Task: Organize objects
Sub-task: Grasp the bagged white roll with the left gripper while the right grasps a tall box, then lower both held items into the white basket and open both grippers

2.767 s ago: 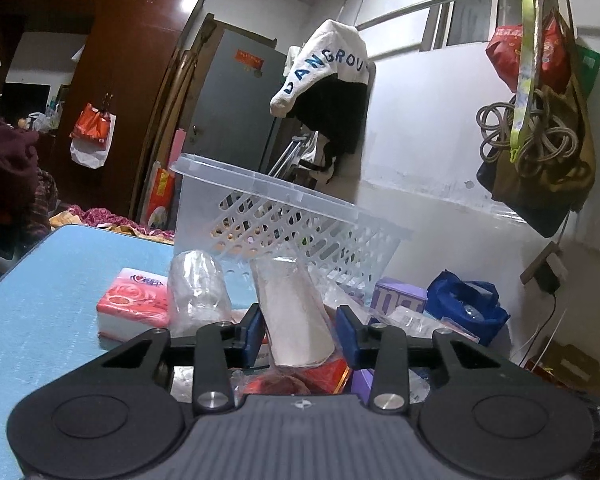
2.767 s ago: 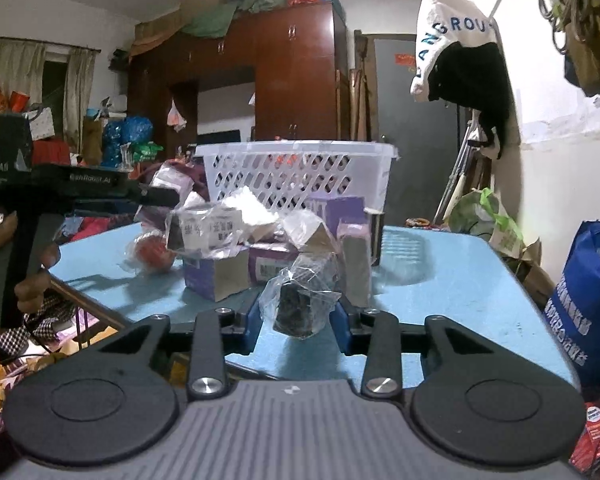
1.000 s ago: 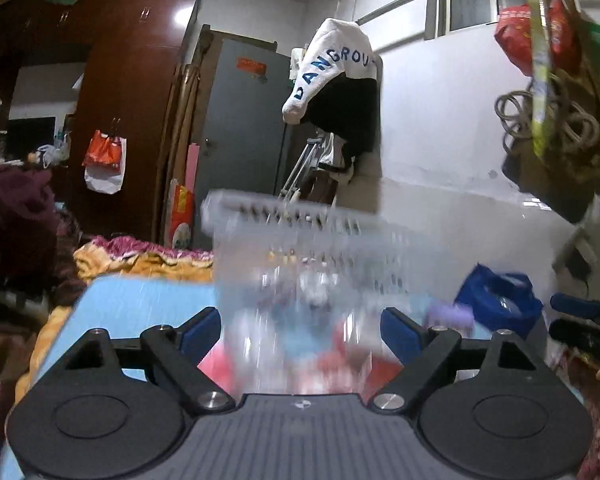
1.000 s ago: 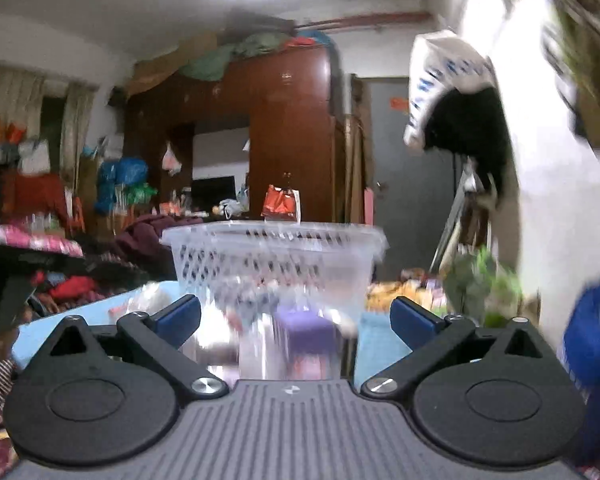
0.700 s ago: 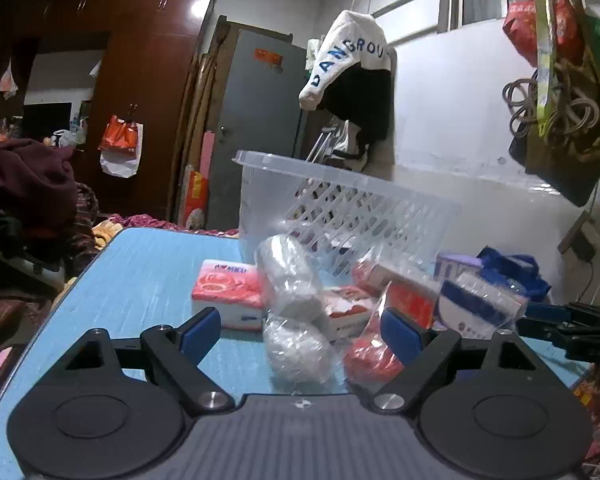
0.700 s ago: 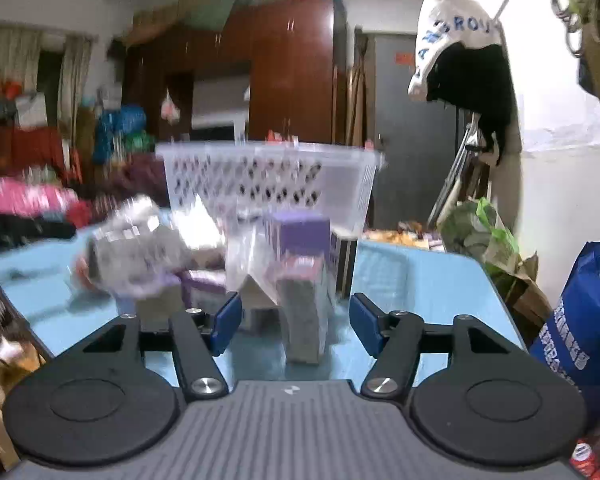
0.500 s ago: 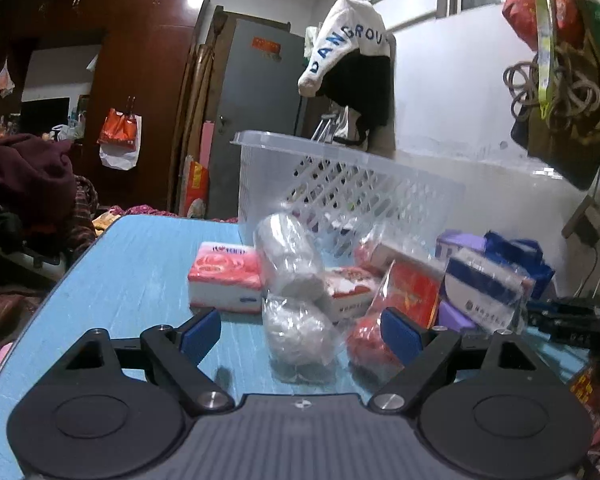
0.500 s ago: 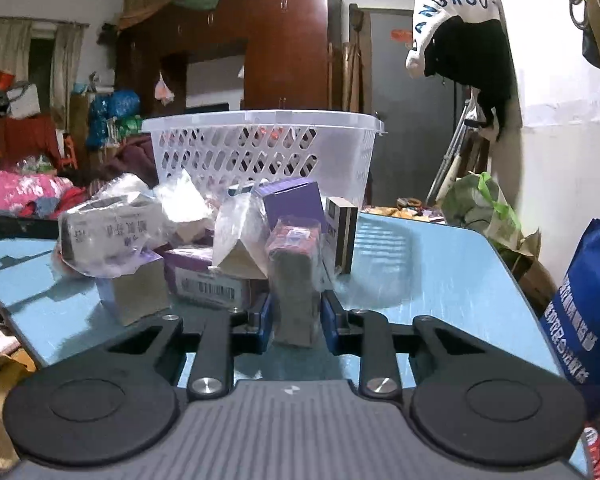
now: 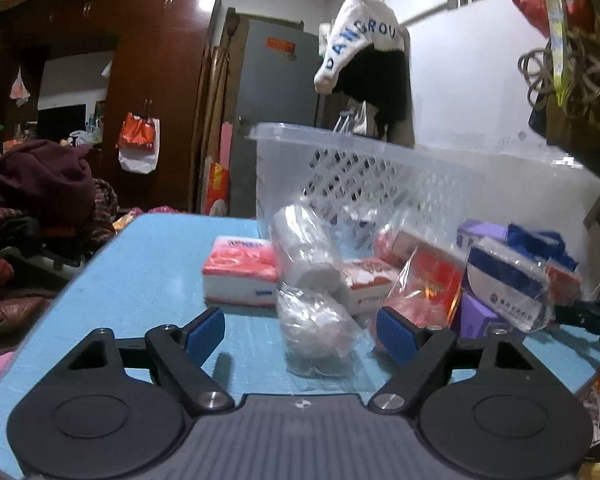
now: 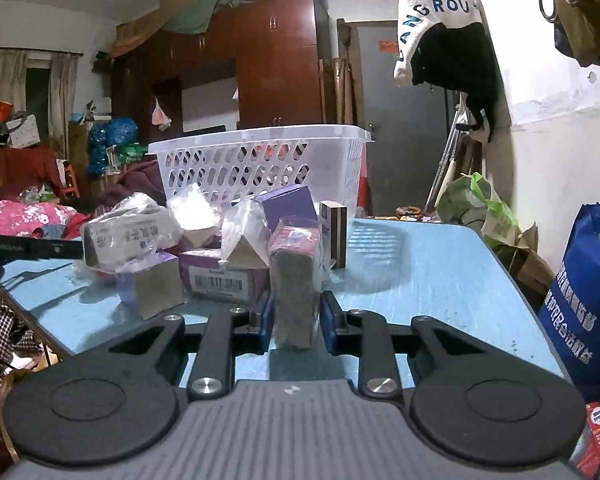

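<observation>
The right gripper [image 10: 295, 322] has its fingers clamped on a wrapped grey-brown block with a purple printed top [image 10: 296, 280], which stands upright between the pads at the near edge of the pile. The plastic wrap is slick and the grip sits low on a tall block, so the block could tip or slide out on lifting. Its loose wrap also lies close to the bagged wedge-shaped packet [image 10: 244, 240] just left of the fingers and might drag it along.

The left gripper [image 9: 301, 330] has its fingers wide but closing around a crumpled clear-bagged bundle [image 9: 318, 330], the pads not yet touching it. They may pinch only loose film, so the bundle could sag or slip. The bagged roll [image 9: 306, 254] leaning just beyond it could topple once its support goes.

The white basket [image 10: 260, 164], the likely destination, stands beyond both piles on the blue surface [image 10: 420, 276].

Readable writing: "ANGROU" on the hanging white garment [image 10: 436, 12], and a barcode on the purple box [image 10: 220, 276]. The print on the tissue pack [image 9: 240, 272] and bagged cartons is too small to read.
</observation>
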`<action>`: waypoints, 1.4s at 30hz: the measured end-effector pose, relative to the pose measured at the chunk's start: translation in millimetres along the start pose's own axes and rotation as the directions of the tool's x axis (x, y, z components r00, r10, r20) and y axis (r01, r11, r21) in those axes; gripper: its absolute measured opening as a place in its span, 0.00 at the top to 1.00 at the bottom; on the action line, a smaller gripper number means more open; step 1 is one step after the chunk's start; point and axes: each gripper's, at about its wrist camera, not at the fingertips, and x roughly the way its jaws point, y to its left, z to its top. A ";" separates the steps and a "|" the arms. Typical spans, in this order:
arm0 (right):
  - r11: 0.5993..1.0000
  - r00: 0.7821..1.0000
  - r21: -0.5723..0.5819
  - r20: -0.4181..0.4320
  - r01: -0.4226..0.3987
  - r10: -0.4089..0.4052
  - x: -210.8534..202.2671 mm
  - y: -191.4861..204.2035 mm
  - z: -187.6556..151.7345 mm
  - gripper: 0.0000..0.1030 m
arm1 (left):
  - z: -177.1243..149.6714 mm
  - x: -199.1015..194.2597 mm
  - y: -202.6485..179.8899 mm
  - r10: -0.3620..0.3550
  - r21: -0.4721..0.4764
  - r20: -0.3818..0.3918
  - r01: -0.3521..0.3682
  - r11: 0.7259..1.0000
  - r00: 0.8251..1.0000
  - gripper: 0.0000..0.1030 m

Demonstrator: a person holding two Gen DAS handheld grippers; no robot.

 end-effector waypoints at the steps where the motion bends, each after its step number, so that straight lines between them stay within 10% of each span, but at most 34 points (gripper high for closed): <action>1: 1.000 1.000 0.005 0.000 -0.006 0.006 -0.1 -0.1 -1.3 0.73 | -0.2 2.2 -3.5 0.000 0.010 -0.009 0.000 1.000 1.000 0.18; 7: 1.000 1.000 0.013 0.014 -0.010 0.010 -3.7 -0.4 -1.4 0.73 | -7.1 8.5 -20.2 0.050 0.098 -0.015 -0.048 0.994 0.999 0.56; 31: 0.998 0.993 0.060 0.117 -0.034 0.027 -21.9 -0.1 15.9 0.73 | -0.5 -31.5 -7.7 -0.029 0.040 0.175 0.022 0.999 0.984 0.56; 38: 0.996 0.979 -0.027 0.188 -0.080 0.084 15.4 21.7 107.3 0.73 | 94.1 -9.6 -22.7 -0.121 0.033 0.220 0.116 0.993 0.968 0.56; 42: 0.998 0.996 -0.039 0.071 -0.055 0.058 89.3 24.5 165.0 0.74 | 161.6 49.6 -27.3 -0.081 -0.006 0.134 0.083 0.997 0.988 0.56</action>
